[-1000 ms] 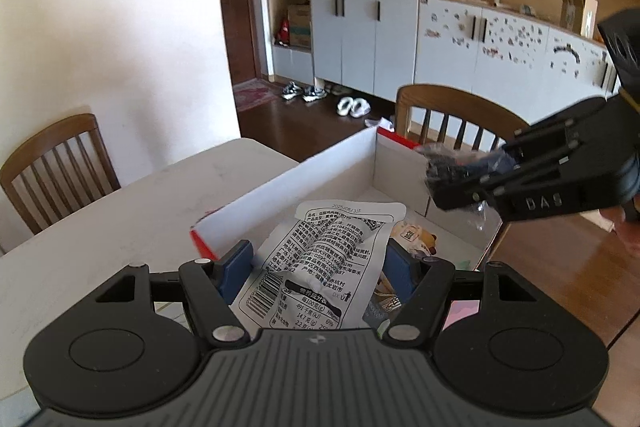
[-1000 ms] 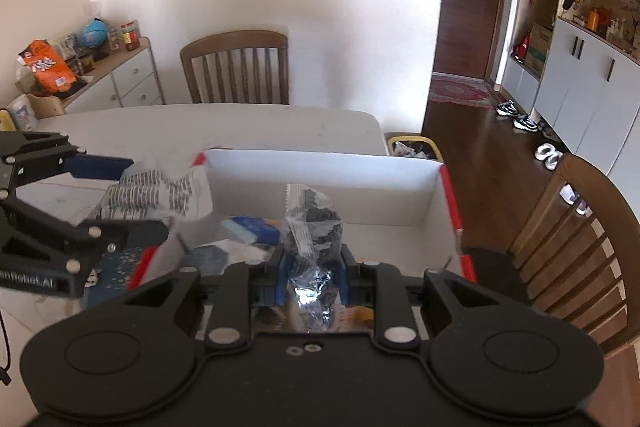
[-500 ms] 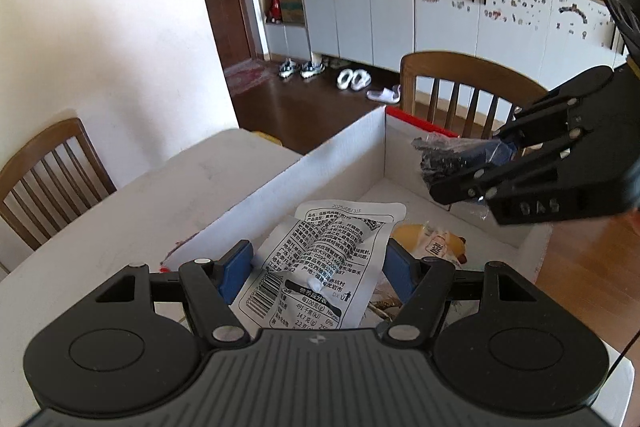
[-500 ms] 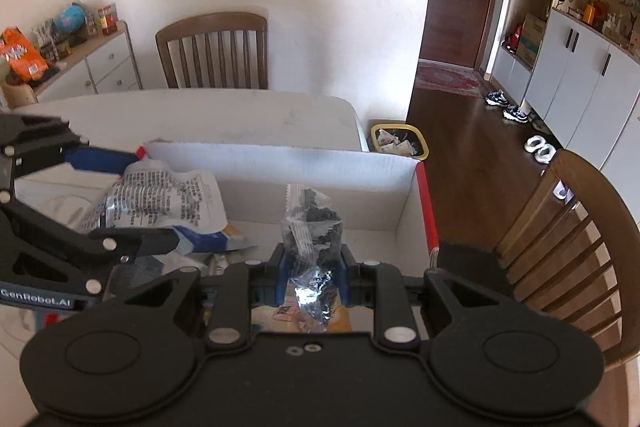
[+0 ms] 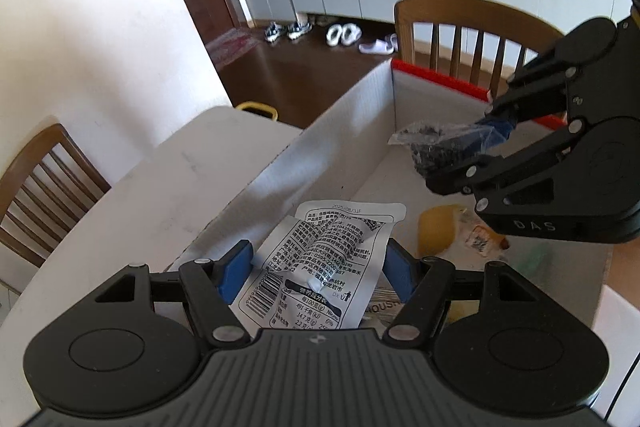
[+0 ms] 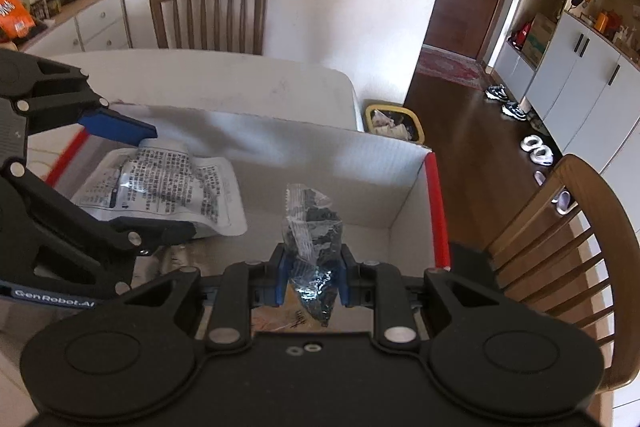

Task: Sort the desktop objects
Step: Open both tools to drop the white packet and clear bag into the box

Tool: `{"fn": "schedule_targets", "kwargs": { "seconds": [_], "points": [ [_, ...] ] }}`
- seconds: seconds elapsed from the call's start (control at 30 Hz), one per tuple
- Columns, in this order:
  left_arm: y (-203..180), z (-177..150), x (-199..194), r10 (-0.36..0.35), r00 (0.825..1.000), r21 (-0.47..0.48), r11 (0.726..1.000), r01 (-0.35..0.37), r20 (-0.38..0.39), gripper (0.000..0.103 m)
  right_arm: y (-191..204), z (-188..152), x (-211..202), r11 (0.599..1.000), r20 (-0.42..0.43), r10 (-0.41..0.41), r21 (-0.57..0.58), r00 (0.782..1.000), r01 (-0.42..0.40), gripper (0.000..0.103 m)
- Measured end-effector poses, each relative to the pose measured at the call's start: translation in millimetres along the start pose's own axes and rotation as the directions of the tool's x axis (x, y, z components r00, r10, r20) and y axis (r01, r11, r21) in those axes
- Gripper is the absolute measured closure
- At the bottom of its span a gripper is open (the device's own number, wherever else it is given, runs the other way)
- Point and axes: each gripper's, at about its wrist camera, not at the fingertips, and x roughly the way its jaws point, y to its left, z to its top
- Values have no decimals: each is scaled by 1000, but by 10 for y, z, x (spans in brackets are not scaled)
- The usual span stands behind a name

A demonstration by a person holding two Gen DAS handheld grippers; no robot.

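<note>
Lowered since earlier, our left gripper clamps the white printed pouch and our right gripper pinches the clear bag of dark pieces, both over the open white box.

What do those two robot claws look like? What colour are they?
Both are black plastic with silver screws and blue pads on the fingers. The left gripper has white "GenRobot.AI" lettering on its side. The right gripper has faint "DAS" lettering.
</note>
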Motion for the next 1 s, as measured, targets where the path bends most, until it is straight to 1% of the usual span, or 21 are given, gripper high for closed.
{"fn": "schedule_targets", "kwargs": {
  "seconds": [0.17, 0.27, 0.37, 0.6, 0.7, 0.83, 0.9, 1.0],
  "points": [
    [24, 48, 137, -8, 999, 25, 1000, 9, -44, 34, 16, 10, 182, 1000, -40, -3, -21, 999, 3, 80],
    [26, 53, 205, 7, 998, 49, 999, -4, -66, 33, 29, 29, 269, 1000, -57, -12, -30, 998, 10, 80],
    [26, 60, 257, 3, 996, 57, 998, 2, -89, 33, 34, 34, 346, 1000, -77, -10, -29, 997, 8, 80],
    [-17, 80, 353, -1, 991, 91, 996, 14, -132, 33, 73, 42, 475, 999, -119, -16, -37, 993, 12, 80],
    [-21, 78, 380, -6, 989, 98, 995, 20, -147, 33, 84, 49, 489, 999, -124, -14, -38, 992, 9, 80],
    [-14, 53, 390, -12, 987, 97, 995, 28, -161, 33, 76, 47, 488, 999, -130, -11, -32, 991, 7, 79],
    [4, 43, 396, -13, 986, 89, 996, 28, -169, 33, 82, 46, 489, 999, -136, -12, -35, 991, 7, 78],
    [36, 23, 385, -32, 984, 69, 997, 45, -176, 32, 64, 72, 494, 999, -140, -15, -32, 990, 11, 75]
  ]
}}
